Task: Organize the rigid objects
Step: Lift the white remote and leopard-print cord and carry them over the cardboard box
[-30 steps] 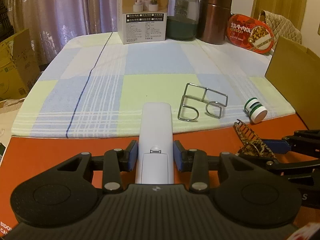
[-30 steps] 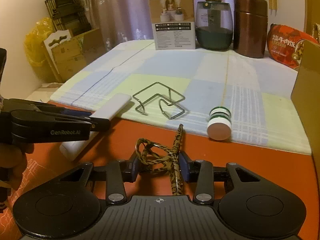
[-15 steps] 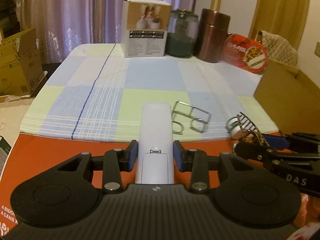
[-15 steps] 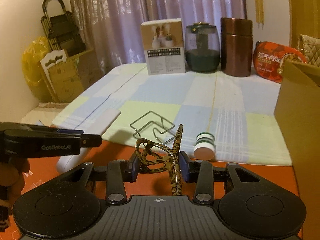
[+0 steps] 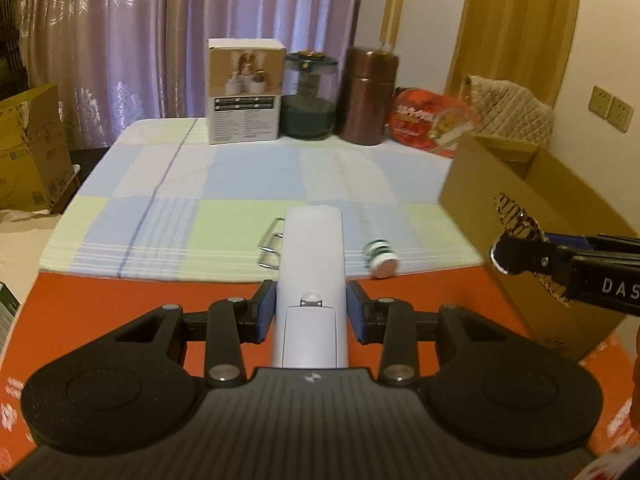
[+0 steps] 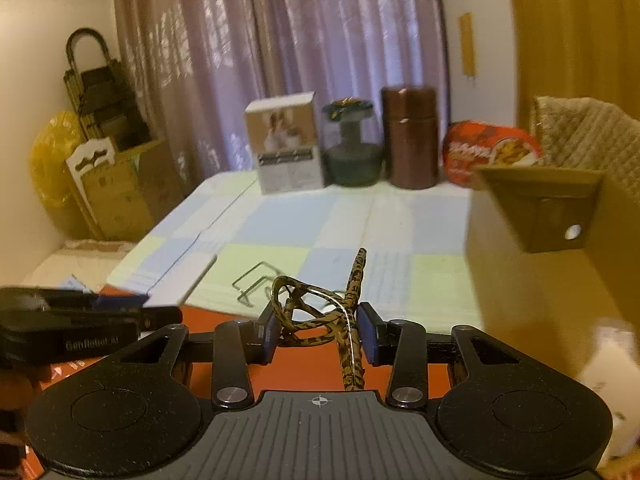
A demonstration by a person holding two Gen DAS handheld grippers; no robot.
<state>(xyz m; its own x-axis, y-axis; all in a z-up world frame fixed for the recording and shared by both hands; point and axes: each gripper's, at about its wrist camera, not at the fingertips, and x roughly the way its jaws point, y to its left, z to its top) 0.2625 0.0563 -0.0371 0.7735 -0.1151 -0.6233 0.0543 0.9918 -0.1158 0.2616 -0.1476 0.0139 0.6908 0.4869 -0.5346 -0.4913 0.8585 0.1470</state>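
Left wrist: tool (image 5: 311,312) clamps white remote (image 5: 311,280).

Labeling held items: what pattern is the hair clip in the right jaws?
Brown-and-black leopard print on the leopard-print plastic hair clip, best in the right wrist view.

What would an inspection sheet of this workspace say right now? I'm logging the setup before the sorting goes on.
Surface: checked tablecloth over the table, orange mat at the near edge.
Job's things: white remote in the left gripper; leopard-print hair clip in the right gripper; wire rack and green-banded bottle lying on the cloth; open cardboard box at right.
Clutter: white product box, dark glass jar, brown canister, red food tub along the far edge.
Grippers: both jaws closed on their items.
Cables: nothing seen.
Surroundings: purple curtains, cardboard boxes on the floor at left.
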